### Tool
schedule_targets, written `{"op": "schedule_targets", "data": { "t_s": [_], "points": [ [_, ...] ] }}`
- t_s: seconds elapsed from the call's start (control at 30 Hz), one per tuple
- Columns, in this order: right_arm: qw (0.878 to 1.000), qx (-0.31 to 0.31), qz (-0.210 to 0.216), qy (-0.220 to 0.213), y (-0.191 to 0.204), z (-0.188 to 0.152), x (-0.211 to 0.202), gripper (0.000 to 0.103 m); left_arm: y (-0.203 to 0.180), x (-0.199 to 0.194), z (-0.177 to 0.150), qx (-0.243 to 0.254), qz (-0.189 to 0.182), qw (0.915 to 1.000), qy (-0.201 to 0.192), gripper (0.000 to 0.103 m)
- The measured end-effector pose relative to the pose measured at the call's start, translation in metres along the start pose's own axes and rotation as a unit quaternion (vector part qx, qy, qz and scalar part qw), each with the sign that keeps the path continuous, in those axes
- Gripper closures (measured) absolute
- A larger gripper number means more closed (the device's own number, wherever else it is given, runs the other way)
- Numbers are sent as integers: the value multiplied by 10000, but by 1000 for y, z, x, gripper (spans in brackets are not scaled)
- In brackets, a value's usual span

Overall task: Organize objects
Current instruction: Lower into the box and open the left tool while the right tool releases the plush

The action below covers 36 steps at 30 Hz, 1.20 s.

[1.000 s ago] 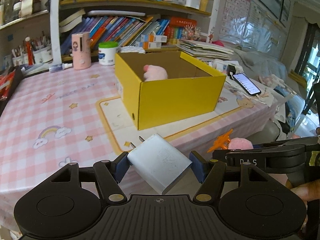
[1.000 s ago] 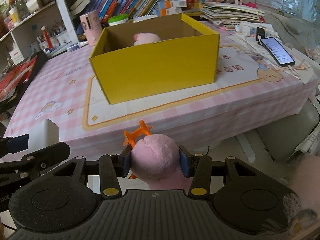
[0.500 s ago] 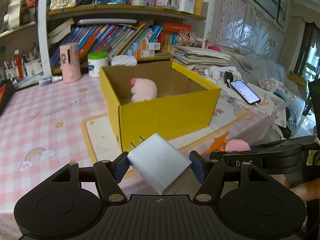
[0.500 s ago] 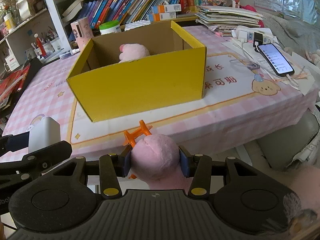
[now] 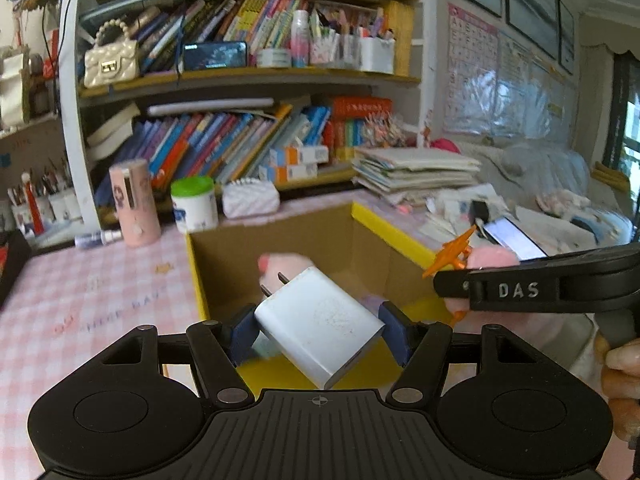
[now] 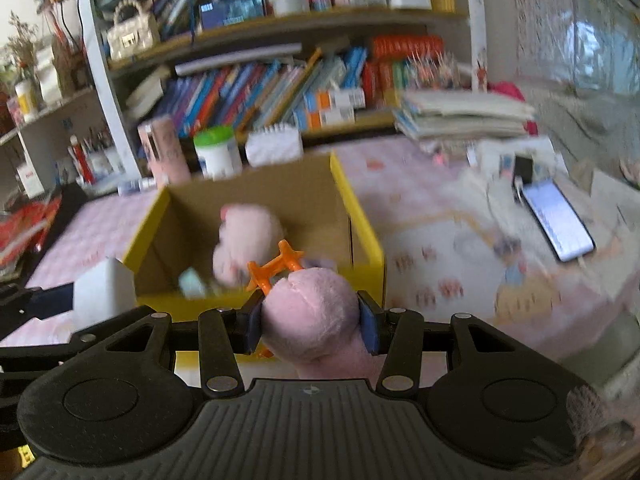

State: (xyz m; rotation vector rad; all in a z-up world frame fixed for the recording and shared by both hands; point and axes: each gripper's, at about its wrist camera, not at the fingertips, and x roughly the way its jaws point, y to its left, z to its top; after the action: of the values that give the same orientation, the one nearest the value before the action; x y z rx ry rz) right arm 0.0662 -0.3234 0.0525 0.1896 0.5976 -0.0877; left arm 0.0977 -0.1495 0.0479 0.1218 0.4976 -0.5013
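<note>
My left gripper (image 5: 318, 326) is shut on a white plug adapter (image 5: 320, 324), held tilted over the near edge of the yellow cardboard box (image 5: 394, 236). My right gripper (image 6: 310, 320) is shut on a pink plush toy (image 6: 310, 316) with orange feet (image 6: 276, 264), just in front of the same box (image 6: 360, 216). Another pink plush (image 6: 244, 240) lies inside the box, also seen as the pink plush (image 5: 276, 262) in the left wrist view. The right gripper (image 5: 520, 288) shows at the right of the left wrist view; the adapter (image 6: 102, 294) shows at the left of the right wrist view.
Behind the box stand a pink cylinder (image 5: 134, 202), a green-lidded white jar (image 5: 194, 204) and a white pouch (image 5: 250, 200), before bookshelves (image 5: 240, 140). A phone (image 6: 556, 220) and stacked papers (image 6: 460, 116) lie to the right on the pink checked tablecloth (image 5: 80, 280).
Both grippers have moved forward and up toward the box, so its open top now lies just ahead of them. Each keeps its grip on its object.
</note>
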Motion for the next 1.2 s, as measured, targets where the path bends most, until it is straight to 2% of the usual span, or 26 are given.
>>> {"op": "schedule_targets", "data": {
  "t_s": [0.2, 0.37, 0.57, 0.8, 1.0, 1.2],
  "points": [
    [9992, -247, 262, -185, -5, 36, 31, 59, 3, 37, 13, -11, 364, 9993, 96, 38],
    [9975, -552, 433, 37, -2, 48, 66, 59, 5, 64, 13, -96, 647, 9974, 300, 38],
    [9935, -916, 614, 297, 5, 51, 101, 59, -2, 89, 10, 108, 844, 9950, 524, 38],
    [9884, -1102, 832, 634, 11, 51, 133, 59, -6, 108, 4, 137, 891, 9929, 778, 38],
    [9822, -1326, 949, 929, 18, 45, 154, 59, 0, 113, 0, -172, 805, 9921, 945, 37],
    [9795, -1367, 1023, 1070, 20, 44, 164, 58, -1, 113, -1, -126, 864, 9924, 869, 36]
  ]
}}
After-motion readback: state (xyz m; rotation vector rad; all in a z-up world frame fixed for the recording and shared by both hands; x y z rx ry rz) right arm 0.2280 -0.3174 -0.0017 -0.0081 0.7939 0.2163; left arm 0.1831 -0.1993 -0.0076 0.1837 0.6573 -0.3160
